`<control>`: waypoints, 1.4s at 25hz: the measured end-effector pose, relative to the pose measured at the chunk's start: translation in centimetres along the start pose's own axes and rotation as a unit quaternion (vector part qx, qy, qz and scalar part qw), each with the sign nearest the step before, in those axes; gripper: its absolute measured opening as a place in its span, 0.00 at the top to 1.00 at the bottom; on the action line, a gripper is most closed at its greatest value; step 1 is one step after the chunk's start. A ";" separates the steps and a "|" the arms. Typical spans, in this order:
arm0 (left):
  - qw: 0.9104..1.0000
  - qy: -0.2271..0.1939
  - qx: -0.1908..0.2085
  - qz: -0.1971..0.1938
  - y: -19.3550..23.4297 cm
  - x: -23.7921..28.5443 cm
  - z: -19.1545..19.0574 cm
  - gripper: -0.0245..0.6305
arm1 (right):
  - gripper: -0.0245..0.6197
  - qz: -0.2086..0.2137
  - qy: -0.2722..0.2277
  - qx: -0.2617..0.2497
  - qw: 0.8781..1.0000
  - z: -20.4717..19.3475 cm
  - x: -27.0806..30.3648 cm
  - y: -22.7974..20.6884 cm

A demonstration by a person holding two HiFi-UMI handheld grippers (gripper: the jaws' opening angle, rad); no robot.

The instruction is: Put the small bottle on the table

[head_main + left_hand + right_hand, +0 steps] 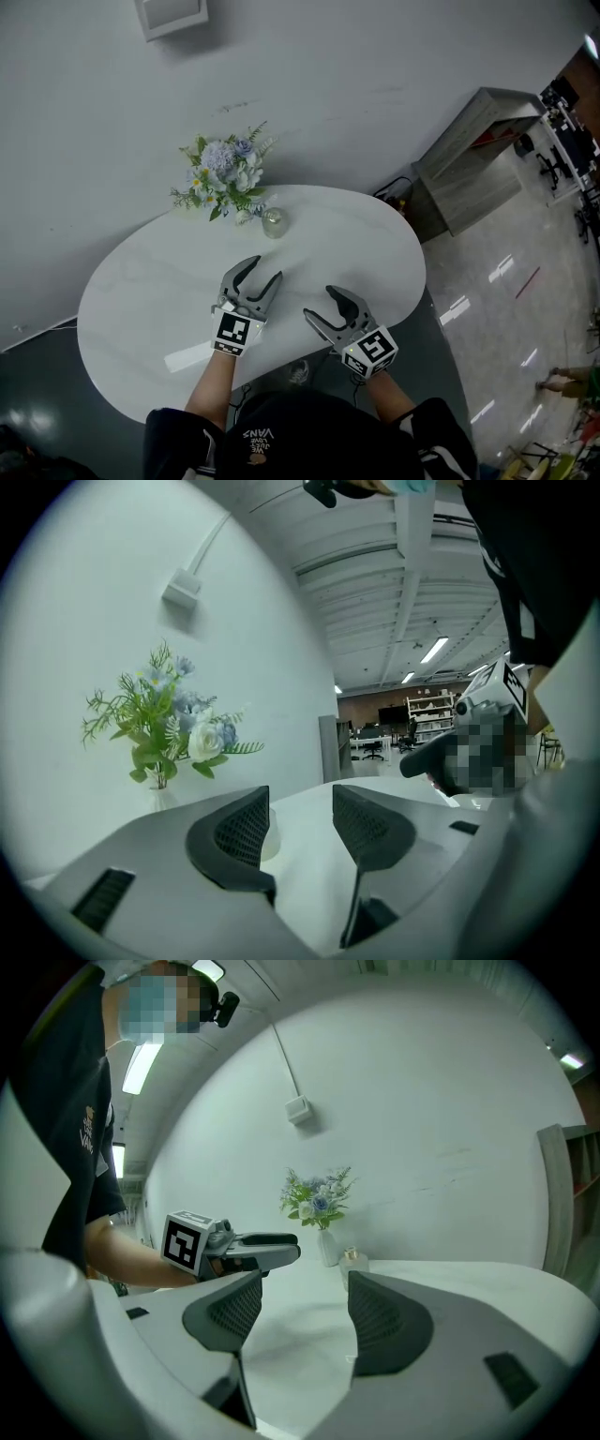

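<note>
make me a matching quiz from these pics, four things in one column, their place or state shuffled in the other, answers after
Things:
1. small bottle
2. flowers
3. left gripper
4. right gripper

Places or states:
A. open and empty, the gripper closer to the near edge of the table
B. at the table's far edge, against the wall
C. standing on the table right beside the flowers, held by nothing
D. open and empty, the gripper nearer the bottle

Pairs: 1-C, 2-B, 3-D, 4-A
</note>
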State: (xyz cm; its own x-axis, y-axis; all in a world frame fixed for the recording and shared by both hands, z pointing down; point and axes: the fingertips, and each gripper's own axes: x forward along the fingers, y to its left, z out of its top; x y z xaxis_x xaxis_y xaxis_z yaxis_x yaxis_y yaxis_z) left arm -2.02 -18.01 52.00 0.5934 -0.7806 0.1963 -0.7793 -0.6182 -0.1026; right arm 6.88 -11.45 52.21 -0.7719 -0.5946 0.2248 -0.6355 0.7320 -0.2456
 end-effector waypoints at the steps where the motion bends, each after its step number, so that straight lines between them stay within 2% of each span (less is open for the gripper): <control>1: 1.000 -0.001 -0.002 0.000 -0.5 -0.6 0.3 0.62 | 0.53 0.003 -0.001 -0.003 1.000 0.1 -0.2 0.4; 4: 1.000 0.002 -0.008 0.000 -1.9 -2.7 0.5 0.62 | 0.53 0.016 -0.004 -0.010 1.000 0.3 -0.7 1.7; 12: 1.000 0.006 -0.013 0.012 -4.4 -8.1 0.9 0.72 | 0.53 0.037 -0.011 -0.047 0.998 0.6 -1.8 5.1; 18: 0.999 -0.008 -0.039 0.025 -7.1 -11.5 1.7 0.81 | 0.54 0.046 -0.013 -0.069 0.996 0.4 -3.1 7.5; 20: 0.999 -0.009 -0.042 0.027 -8.1 -12.5 1.7 0.84 | 0.60 0.048 -0.017 -0.074 0.996 0.3 -3.7 8.3; 21: 0.999 -0.008 -0.042 0.026 -8.6 -12.9 1.7 0.85 | 0.72 0.048 -0.020 -0.074 0.996 0.3 -4.0 8.7; 22: 0.999 -0.008 -0.043 0.026 -9.0 -13.4 1.8 0.85 | 0.75 0.050 -0.024 -0.074 0.996 0.3 -4.4 9.0; 28: 0.998 -0.012 -0.035 0.043 -10.5 -16.0 2.2 0.89 | 0.85 0.057 -0.030 -0.080 0.995 -0.3 -5.8 10.5; 35: 0.996 -0.002 -0.050 0.068 -11.3 -18.2 1.5 0.92 | 0.87 0.061 -0.042 -0.098 0.992 -0.2 -7.5 11.5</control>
State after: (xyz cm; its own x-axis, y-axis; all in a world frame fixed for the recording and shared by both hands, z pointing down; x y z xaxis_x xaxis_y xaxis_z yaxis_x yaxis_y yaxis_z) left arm -3.71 3.02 48.17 0.4811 -0.8574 0.1830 -0.8688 -0.4942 -0.0312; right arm 5.38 1.46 47.86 -0.8467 -0.5174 0.1237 -0.5279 0.8459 -0.0752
